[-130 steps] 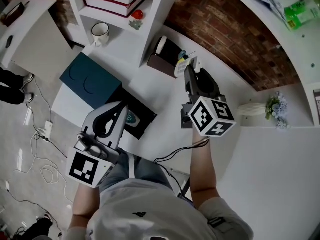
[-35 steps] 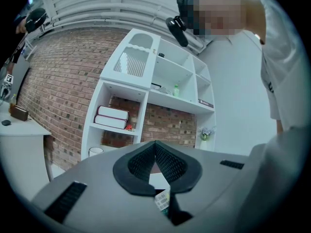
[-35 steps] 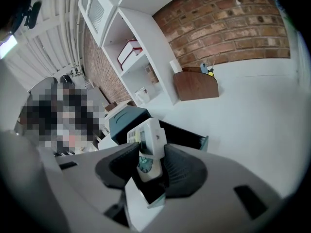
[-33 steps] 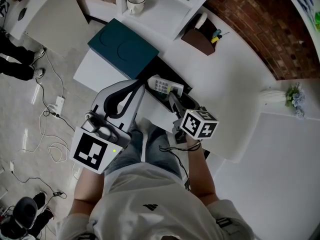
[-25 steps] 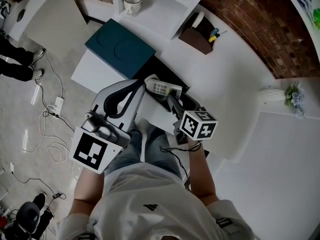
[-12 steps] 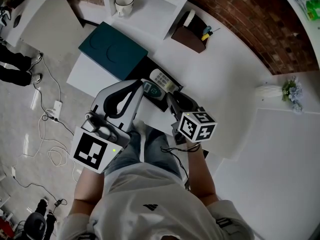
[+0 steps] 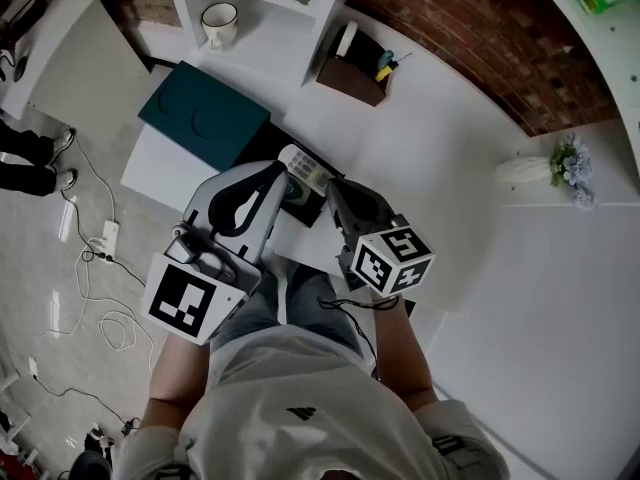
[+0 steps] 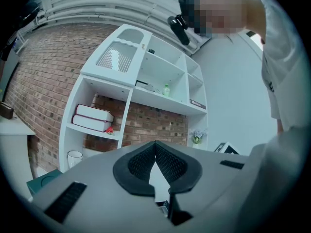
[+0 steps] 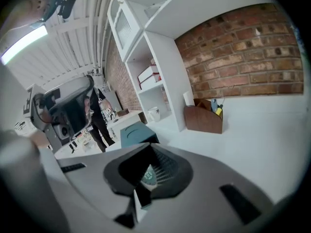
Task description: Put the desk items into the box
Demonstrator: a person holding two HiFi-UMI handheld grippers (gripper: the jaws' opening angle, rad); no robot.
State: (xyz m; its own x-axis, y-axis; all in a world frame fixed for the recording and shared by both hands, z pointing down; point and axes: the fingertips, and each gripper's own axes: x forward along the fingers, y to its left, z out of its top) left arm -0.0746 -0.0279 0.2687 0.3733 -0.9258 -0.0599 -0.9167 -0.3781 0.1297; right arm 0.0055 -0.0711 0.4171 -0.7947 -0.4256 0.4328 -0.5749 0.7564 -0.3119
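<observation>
The right tool (image 9: 150, 149) has just been closing its jaws and they now meet tip to tip, with nothing pinched. The green-faced gadget (image 9: 148, 175) glimpsed through the gap behind the tips looks to be lying beyond them, down in the box (image 7: 260, 148), rather than gripped. The left tool (image 8: 155, 144) is also pressed together and empty, hovering over the near edge of the box. Inside the box, towards its far side, lies the white calculator (image 7: 305, 168), flat and face up, so that item looks delivered. The teal lid (image 7: 205, 116) sits just beside the box on its left. Beyond the box, on the white desk (image 7: 440, 138), the brown organizer (image 7: 352, 73) waits with pens poking out of its top, and it looks like the next candidate. It should be stiff and fairly light, but top-heavy and loose in its contents, so tipping it could spill the pens. One side wall near the upper rim looks like the sensible place to take hold, keeping it upright all the way over. The calculator, if it needs nudging, is hard, smooth plastic, best taken across its narrow edges. Further past the box a mug (image 7: 220, 23) stands on the shelf, and well off to the right a vase of flowers (image 7: 550, 163) stands apart.
</observation>
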